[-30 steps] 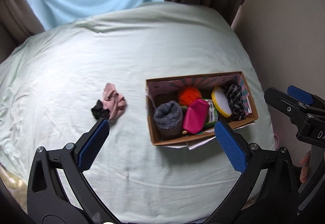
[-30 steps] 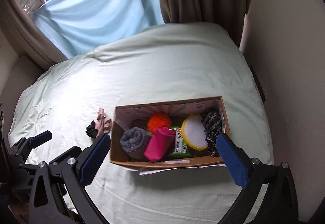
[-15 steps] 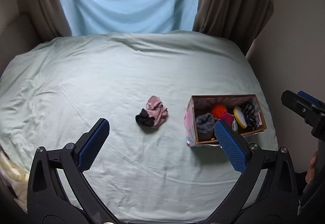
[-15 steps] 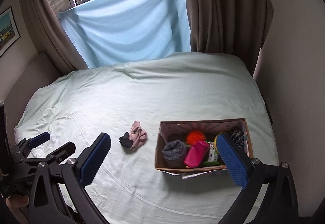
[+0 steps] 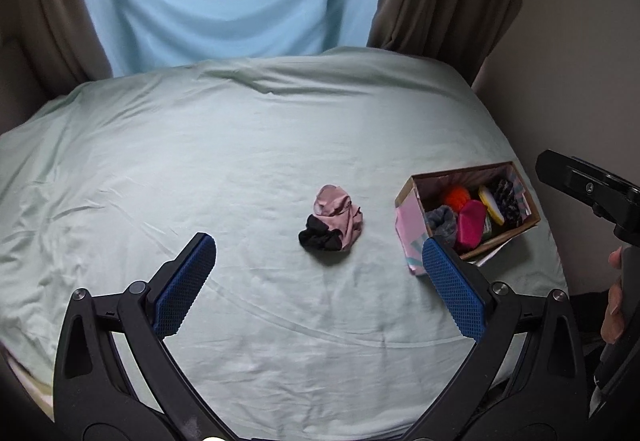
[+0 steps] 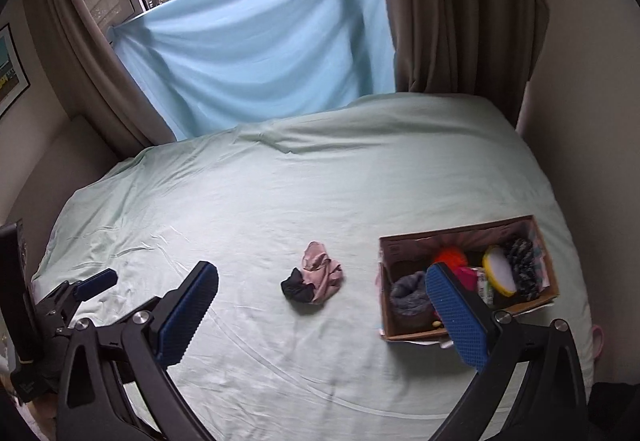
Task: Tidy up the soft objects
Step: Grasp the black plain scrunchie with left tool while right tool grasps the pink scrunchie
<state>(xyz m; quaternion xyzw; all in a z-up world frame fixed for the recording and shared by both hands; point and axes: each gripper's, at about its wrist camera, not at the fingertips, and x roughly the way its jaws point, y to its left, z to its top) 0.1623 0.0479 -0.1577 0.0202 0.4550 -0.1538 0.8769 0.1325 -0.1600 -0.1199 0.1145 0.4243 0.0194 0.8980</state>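
A crumpled pink cloth [image 5: 339,212] with a black scrunchie [image 5: 320,239] against it lies on the pale green bed [image 5: 240,161]. It also shows in the right wrist view [image 6: 322,273]. To its right stands an open cardboard box [image 5: 412,237] holding a grey sock roll [image 5: 442,223], an orange pompom [image 5: 456,196], a pink pouch [image 5: 472,223] and other soft items. The box also shows in the right wrist view [image 6: 400,329]. My left gripper [image 5: 318,289] is open and empty, held above the bed short of the cloth. My right gripper [image 6: 320,317] is open and empty too.
A blue sheet [image 6: 256,61] and brown curtains [image 6: 460,9] hang behind the bed. A wall [image 5: 580,61] runs close along the bed's right side. The bed's surface around the cloth is bare sheet with creases.
Both grippers have pulled back and up from the box. The view has widened, and the cloth and box now look smaller and farther off. Both stay open.
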